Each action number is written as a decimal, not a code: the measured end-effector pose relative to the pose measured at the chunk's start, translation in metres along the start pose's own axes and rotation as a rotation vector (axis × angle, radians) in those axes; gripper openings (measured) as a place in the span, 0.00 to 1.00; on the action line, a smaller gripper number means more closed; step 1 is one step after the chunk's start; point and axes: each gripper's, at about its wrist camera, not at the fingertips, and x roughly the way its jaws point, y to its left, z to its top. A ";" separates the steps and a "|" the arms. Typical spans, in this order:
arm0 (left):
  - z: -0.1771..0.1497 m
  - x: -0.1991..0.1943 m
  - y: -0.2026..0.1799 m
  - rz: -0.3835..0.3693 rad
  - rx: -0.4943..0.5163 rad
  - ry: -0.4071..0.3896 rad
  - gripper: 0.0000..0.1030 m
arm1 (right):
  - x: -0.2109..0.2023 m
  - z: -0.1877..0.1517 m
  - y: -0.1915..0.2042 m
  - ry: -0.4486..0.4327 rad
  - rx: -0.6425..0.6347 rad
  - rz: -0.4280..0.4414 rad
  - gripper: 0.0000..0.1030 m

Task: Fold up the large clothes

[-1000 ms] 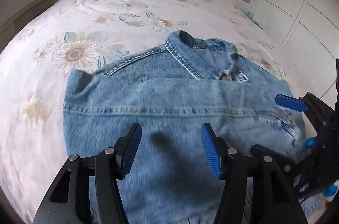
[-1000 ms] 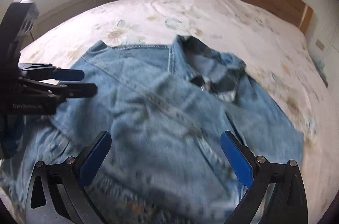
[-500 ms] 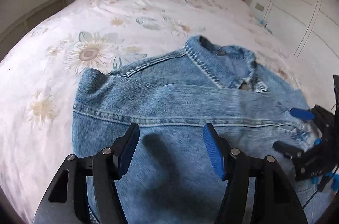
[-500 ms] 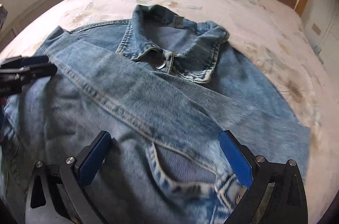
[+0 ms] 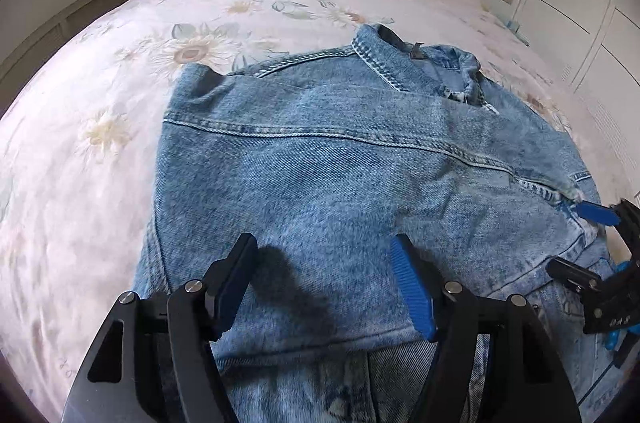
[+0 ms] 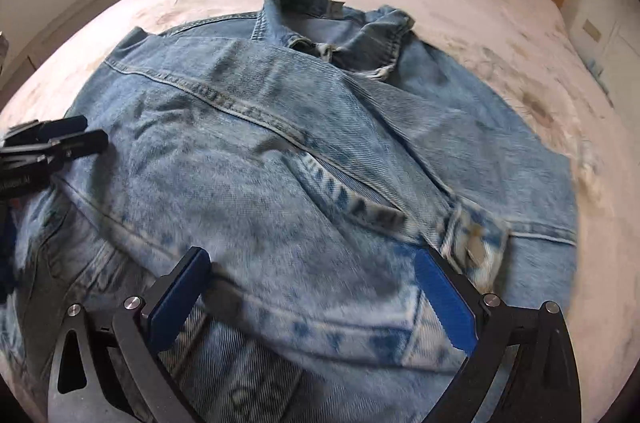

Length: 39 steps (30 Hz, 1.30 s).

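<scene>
Left tool (image 5: 324,287) opening, unladen | right tool (image 6: 312,299) released | denim jacket (image 5: 340,159) beneath both, on bed (image 5: 100,111)

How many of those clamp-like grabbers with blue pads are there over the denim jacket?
2. The left gripper hovers over the denim jacket near its bottom hem, jaws opening, nothing between them. The right gripper hovers open beside it, over the jacket's other half.

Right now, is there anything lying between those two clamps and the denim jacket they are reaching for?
Nothing visible. The left gripper, its jaws opening, and the open right gripper both hang right over the jacket, with only bare denim between their fingers. The jacket lies alone on the flowered bedspread.
</scene>
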 end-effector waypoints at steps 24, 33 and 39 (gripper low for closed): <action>-0.096 -0.168 0.021 0.113 -0.067 -0.070 0.62 | -0.204 -0.189 -0.072 -0.116 0.260 -0.111 0.99; -0.139 -0.211 0.042 0.135 -0.131 -0.088 0.62 | -0.255 -0.231 -0.058 -0.189 0.285 -0.138 0.99; -0.168 -0.221 0.062 0.145 -0.187 -0.097 0.62 | -0.275 -0.256 -0.059 -0.224 0.320 -0.147 0.99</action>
